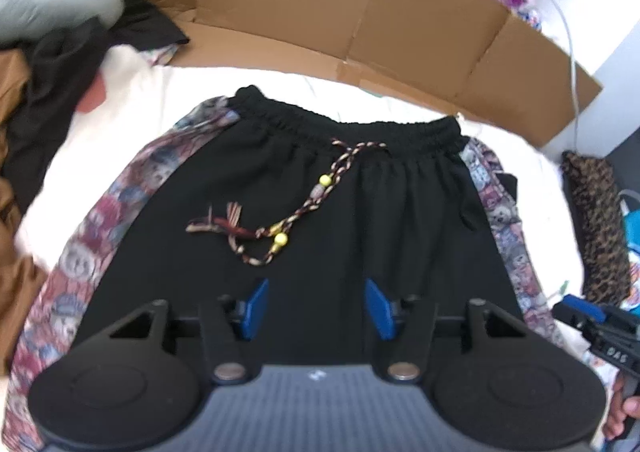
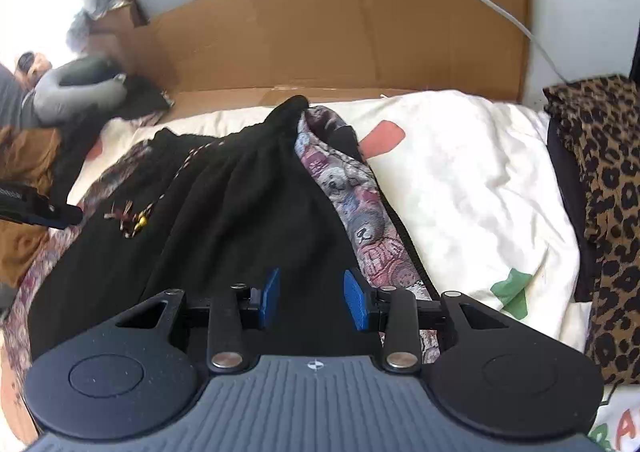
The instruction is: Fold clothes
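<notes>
Black shorts (image 1: 320, 220) with patterned bear-print side panels (image 1: 88, 236) lie flat on a white bed cover, waistband away from me. A braided drawstring (image 1: 280, 224) with yellow beads rests on the front. My left gripper (image 1: 316, 304) hovers open over the lower middle of the shorts, nothing between its blue fingers (image 1: 256, 306). In the right wrist view the same shorts (image 2: 224, 212) appear from their right side, with the bear-print panel (image 2: 360, 220) beside my right gripper (image 2: 311, 298), which is open above the fabric. The right gripper's tip (image 1: 588, 316) also shows at the right edge.
A cardboard wall (image 1: 360, 12) stands behind the bed. A heap of brown, black and grey clothes (image 1: 36, 84) lies at the left. A leopard-print garment (image 2: 604, 188) is at the right on the white cover (image 2: 472, 180). A white cable (image 1: 568, 44) hangs down.
</notes>
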{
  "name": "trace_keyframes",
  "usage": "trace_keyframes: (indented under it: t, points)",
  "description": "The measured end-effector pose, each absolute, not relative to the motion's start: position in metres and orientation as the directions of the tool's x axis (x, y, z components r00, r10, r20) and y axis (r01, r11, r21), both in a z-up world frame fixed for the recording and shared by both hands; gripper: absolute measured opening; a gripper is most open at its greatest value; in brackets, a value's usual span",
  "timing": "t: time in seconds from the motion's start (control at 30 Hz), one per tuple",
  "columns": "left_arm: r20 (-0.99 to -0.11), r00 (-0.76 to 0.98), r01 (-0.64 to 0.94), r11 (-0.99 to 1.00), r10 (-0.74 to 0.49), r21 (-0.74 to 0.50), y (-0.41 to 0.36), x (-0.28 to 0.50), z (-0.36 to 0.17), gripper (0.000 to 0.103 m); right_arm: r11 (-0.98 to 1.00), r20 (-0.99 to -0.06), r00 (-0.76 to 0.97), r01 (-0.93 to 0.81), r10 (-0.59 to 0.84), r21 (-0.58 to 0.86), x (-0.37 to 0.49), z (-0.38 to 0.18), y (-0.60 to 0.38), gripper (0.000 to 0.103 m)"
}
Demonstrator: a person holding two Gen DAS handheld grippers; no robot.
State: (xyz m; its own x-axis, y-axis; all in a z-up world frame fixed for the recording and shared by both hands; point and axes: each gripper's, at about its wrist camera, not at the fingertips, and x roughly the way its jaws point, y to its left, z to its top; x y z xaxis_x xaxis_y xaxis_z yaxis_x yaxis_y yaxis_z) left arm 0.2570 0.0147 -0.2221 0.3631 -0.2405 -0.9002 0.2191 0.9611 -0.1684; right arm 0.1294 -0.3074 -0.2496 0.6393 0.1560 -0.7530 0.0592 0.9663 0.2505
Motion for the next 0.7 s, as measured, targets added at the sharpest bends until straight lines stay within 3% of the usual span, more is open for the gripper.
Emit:
trace_keyframes:
  t: [0.33,0.47,0.7]
  points:
    - [-0.911,0.364,0.228,0.967,-0.192,-0.113,-0.055,0.285,-0.233,0.056,0.960,-0.755,0.628,0.043,0.191,0.278,0.136,-0.275,-0.312,0.043]
    - [-0.909,0.358,0.262,0.957,-0.215,-0.124,-0.085,0.288,-0.247,0.045,0.956,-0.768,0.606,0.040,0.207,0.290,0.134,-0.288,-0.315,0.043]
    - [-0.906,0.352,0.295,0.946,-0.236,-0.132,-0.124,0.296,-0.271,0.036,0.961,-0.784,0.587,0.039,0.201,0.275,0.123,-0.310,-0.319,0.042]
